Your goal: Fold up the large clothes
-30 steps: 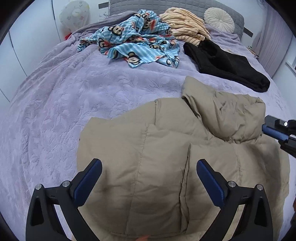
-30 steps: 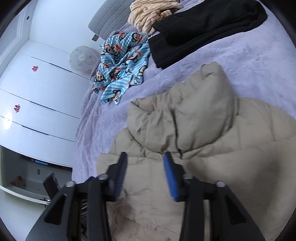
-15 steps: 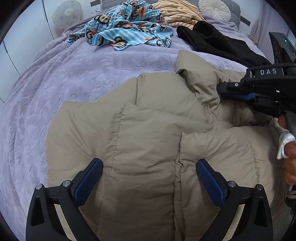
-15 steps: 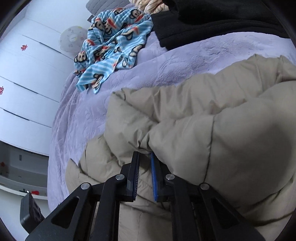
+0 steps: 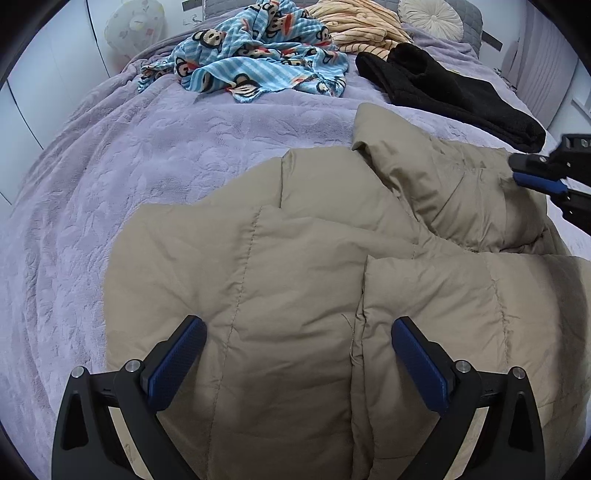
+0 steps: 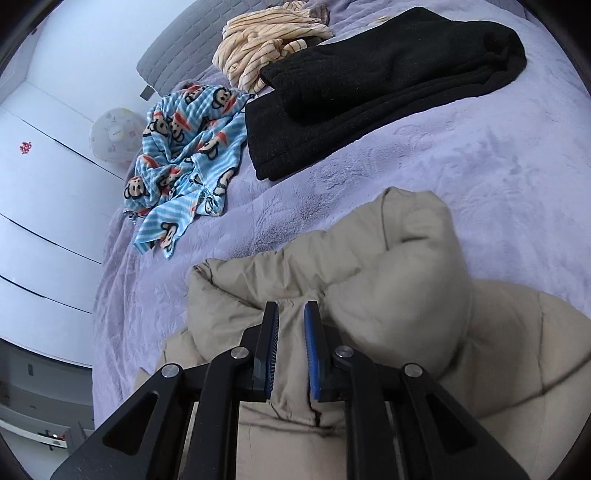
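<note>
The beige puffer jacket (image 5: 295,280) lay on the lilac bedspread (image 5: 110,166). The left gripper (image 5: 295,365) hovered over it, jaws wide apart. Only the right wrist view showed the right gripper (image 6: 291,350), jaws just reopened slightly, straddling a jacket fold without clearly pinching it.

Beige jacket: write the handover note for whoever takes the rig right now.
Left gripper: open, empty, hovering over the jacket's near end.
Right gripper: narrow gap, jaws just been opening; hood fabric shows between them, grip unclear.
Jacket: spread on the bed, hood bunched up at the far end.
Done: side panels look folded in to the middle.
Left: flatten or tuck the hood, fold the jacket over. The blue monkey-print piece and striped piece lie crumpled.
</note>
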### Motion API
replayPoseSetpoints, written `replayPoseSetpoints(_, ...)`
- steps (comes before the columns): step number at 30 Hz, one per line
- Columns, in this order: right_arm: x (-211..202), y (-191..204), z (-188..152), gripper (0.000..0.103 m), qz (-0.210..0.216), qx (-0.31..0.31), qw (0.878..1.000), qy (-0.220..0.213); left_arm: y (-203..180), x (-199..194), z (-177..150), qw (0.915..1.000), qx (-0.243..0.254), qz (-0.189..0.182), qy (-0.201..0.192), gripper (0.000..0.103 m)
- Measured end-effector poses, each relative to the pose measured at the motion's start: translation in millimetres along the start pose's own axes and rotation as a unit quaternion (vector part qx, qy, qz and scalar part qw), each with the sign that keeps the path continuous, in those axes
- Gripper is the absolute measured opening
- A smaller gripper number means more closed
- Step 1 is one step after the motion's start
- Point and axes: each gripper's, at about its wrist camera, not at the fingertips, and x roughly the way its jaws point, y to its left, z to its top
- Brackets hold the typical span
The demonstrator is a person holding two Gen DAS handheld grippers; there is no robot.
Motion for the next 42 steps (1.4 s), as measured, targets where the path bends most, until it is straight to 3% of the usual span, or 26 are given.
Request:
replayPoseSetpoints(8,-67,-44,-62,0.016,0.007,0.047,0.999,0.011,8,-27,-10,0.9994,0.023,0.025,-0.005,0.102)
replayPoseSetpoints(14,-105,-82,-105,0.018,-0.007,0.086,0.996,0.019,17,-35,-23,0.9992,0.013,0.034,0.017,0.102)
replayPoseSetpoints(16,-115,-94,-116,0.024,-0.015,0.098,0.995,0.018,18,-38,-28,0.9991,0.009,0.035,0.021,0.102)
replayPoseSetpoints(18,-125,-105,-126,0.043,-0.019,0.109,0.994,0.016,18,-43,-33,0.9990,0.007,0.039,0.020,0.102)
replayPoseSetpoints(26,-153,-128,-150,0.049,-0.017,0.130,0.991,0.013,11,-65,-49,0.9986,0.011,0.039,0.032,0.102)
replayPoseSetpoints(30,-169,-134,-164,0.085,-0.010,0.131,0.991,0.007,4,-78,-60,0.9979,0.019,0.046,0.040,0.102)
replayPoseSetpoints(37,-196,-147,-189,0.090,-0.002,0.121,0.992,0.018,-3,-103,-94,0.9952,0.009,0.085,0.048,0.102)
replayPoseSetpoints(39,-202,-150,-198,0.103,0.009,0.114,0.993,0.029,-2,-110,-108,0.9955,0.000,0.071,0.062,0.102)
replayPoseSetpoints(42,-205,-152,-214,0.103,0.028,0.110,0.992,0.055,-2,-125,-133,0.9957,-0.007,0.065,0.066,0.102)
